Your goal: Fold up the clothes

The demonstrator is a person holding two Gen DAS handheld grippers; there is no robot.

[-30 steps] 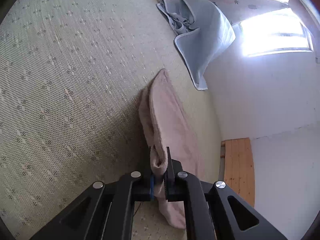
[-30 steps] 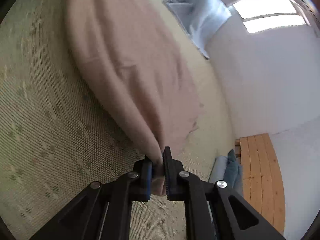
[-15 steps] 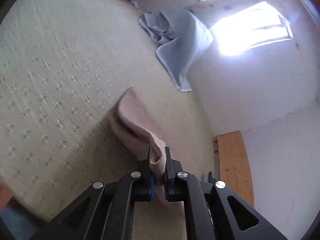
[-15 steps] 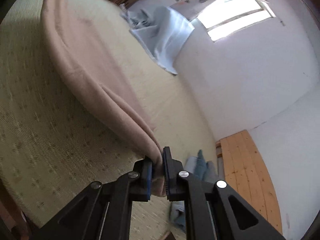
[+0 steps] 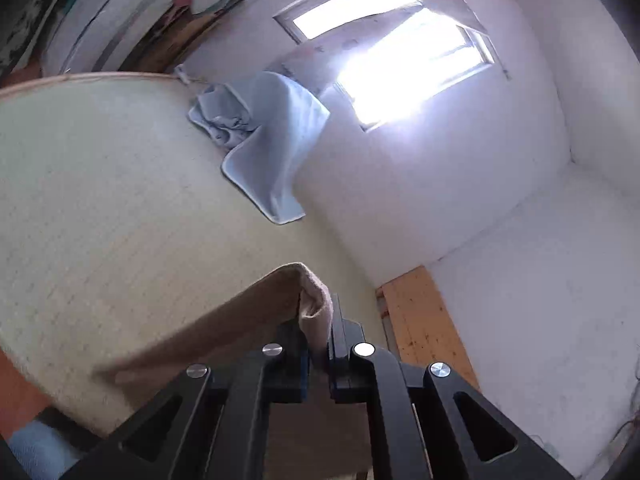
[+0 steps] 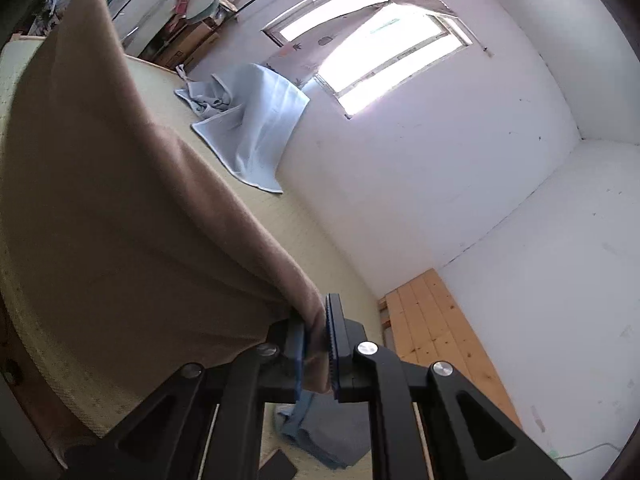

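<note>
A pinkish-beige towel-like cloth (image 6: 120, 216) hangs stretched in the air between my two grippers, above the pale green woven mat (image 5: 100, 200). My left gripper (image 5: 318, 344) is shut on one corner of the cloth (image 5: 240, 320), which trails down to the left. My right gripper (image 6: 316, 344) is shut on another corner; from there the cloth spreads wide up to the top left of the right wrist view. Its lower part is hidden behind the fingers.
A crumpled light blue cloth (image 5: 264, 140) lies at the mat's far edge against the white wall (image 5: 460, 200) under a bright window. A blue garment (image 6: 324, 436) lies low beside the mat. Wooden planks (image 6: 440, 340) run along the wall. Stored boxes and bedding (image 6: 172, 20) stand behind.
Both grippers have risen and tilted up, lifting the beige cloth off the mat. It lay draped on the mat a second ago and now hangs in the air.
</note>
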